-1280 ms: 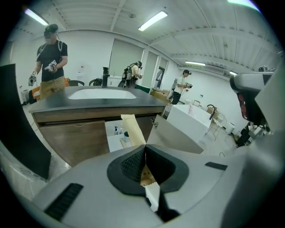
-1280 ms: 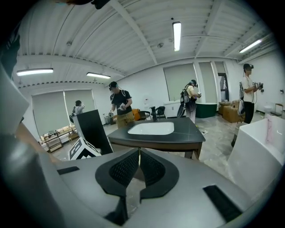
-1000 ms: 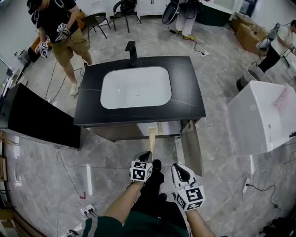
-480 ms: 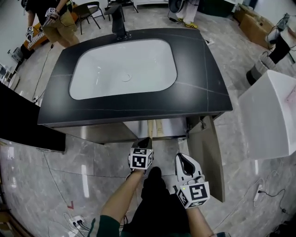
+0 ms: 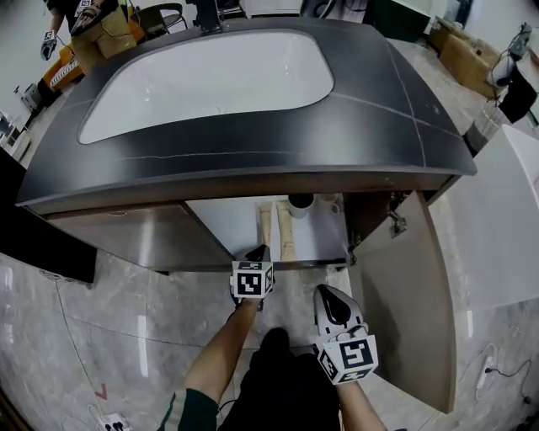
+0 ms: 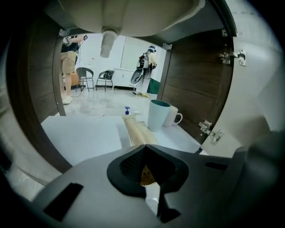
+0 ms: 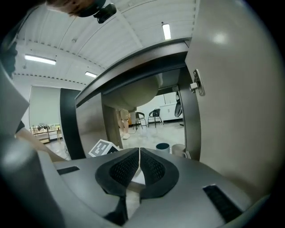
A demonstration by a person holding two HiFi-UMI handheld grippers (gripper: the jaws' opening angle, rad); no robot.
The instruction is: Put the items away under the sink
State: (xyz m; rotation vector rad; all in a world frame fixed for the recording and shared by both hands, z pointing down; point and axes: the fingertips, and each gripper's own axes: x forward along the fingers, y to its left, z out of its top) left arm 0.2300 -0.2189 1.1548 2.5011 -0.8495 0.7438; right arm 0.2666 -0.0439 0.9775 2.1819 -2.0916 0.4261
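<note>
The sink cabinet [image 5: 253, 160] stands open below its dark top, with the right door [image 5: 425, 295] swung out. A long pale wooden piece [image 6: 137, 130] lies on the white cabinet floor [image 6: 80, 133] and runs back to my left gripper [image 6: 145, 148], whose jaws are shut on its near end. In the head view that gripper [image 5: 263, 251] sits at the cabinet's front edge. Deeper inside stand a teal cup [image 6: 158, 115], a white mug [image 6: 175, 116] and a small blue-topped bottle [image 6: 127, 110]. My right gripper [image 5: 325, 293] hovers shut outside the opening, with nothing in it.
The basin's drain pipe [image 6: 108, 42] hangs over the left part of the cabinet floor. Door hinges [image 6: 209, 129] stick out on the right wall. A white box [image 5: 514, 219] stands to the right. People stand beyond the sink [image 5: 93, 25].
My view has closed in on the cabinet and dropped lower. Both grippers have moved toward the opening, and the wooden piece now reaches further inside.
</note>
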